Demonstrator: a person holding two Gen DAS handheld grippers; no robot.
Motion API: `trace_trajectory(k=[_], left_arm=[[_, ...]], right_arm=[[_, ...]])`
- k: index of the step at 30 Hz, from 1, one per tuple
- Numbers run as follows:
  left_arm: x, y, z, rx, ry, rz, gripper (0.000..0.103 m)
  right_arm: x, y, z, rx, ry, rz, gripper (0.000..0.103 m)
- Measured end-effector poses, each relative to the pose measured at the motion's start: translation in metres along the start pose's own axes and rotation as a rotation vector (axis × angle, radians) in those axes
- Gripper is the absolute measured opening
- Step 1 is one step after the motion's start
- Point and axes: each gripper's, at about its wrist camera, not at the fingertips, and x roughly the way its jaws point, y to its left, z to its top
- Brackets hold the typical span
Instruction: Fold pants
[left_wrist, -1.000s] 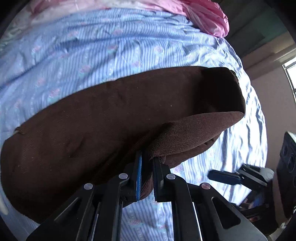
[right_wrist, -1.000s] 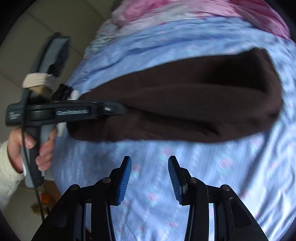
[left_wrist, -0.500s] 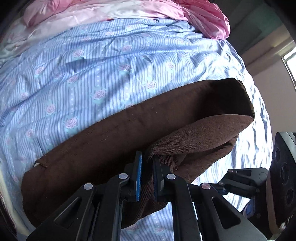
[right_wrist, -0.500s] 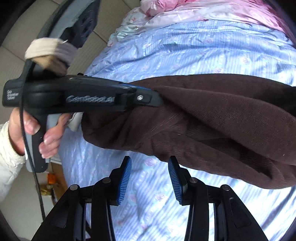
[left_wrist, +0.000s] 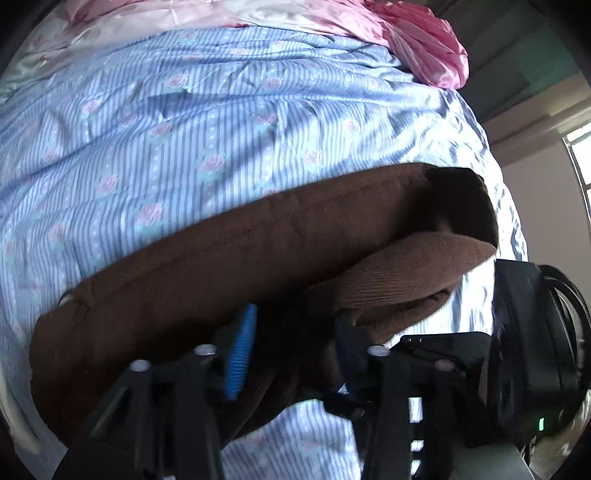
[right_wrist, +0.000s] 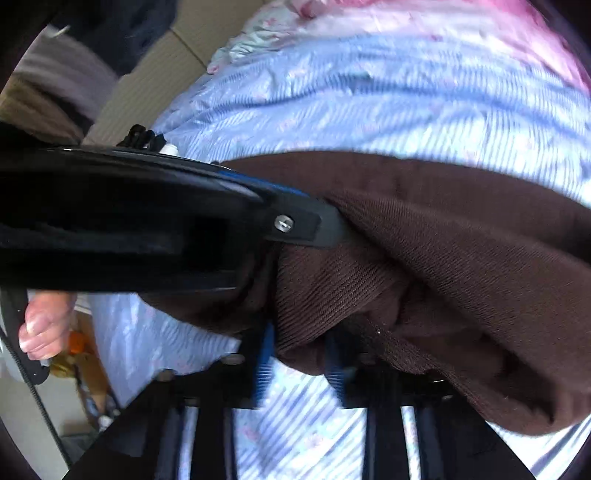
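Brown pants (left_wrist: 258, 258): folded band across frame centre, on striped bedsheet (left_wrist: 184, 129). Left gripper (left_wrist: 291, 350): fingers parted, cloth between. Right gripper (right_wrist: 299, 354): fingers parted around pants edge.

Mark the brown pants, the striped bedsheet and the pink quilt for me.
brown pants (left_wrist: 258, 258): left wrist view, upper folded panel.
striped bedsheet (left_wrist: 221, 122): left wrist view, bare stretch behind the pants.
pink quilt (left_wrist: 424, 48): left wrist view, bunched corner.

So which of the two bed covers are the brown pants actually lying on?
The blue striped sheet with pink roses; the pants rest on it. The pink satin cover lies bunched beyond them, apart from them.
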Motion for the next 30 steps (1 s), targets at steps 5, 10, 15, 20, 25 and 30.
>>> trace_trajectory(k=[5,10,15,20,25,30], left_arm=[[-0.011,0.000,-0.024,0.046,0.003,-0.051,0.069],[-0.004,0.001,-0.034,0.064,0.113,-0.110,0.069],[-0.026,0.009,-0.043,0.104,0.126,-0.087,0.073],[-0.056,0.039,-0.028,0.067,-0.018,0.031,0.082],[-0.022,0.021,0.016,0.183,-0.003,0.054,0.082],[0.031,-0.025,0.036,0.376,0.078,0.100,0.079]], right_arm=[[-0.021,0.005,-0.032,0.113,-0.034,0.041,0.017],[-0.015,0.009,-0.052,0.230,-0.022,0.027,0.017],[-0.008,-0.007,-0.063,0.343,-0.018,0.041,0.016],[-0.015,0.001,-0.067,0.314,-0.039,0.000,0.016],[-0.006,0.006,-0.064,0.306,-0.019,-0.039,0.016],[0.001,0.014,-0.063,0.305,-0.023,-0.056,0.016]])
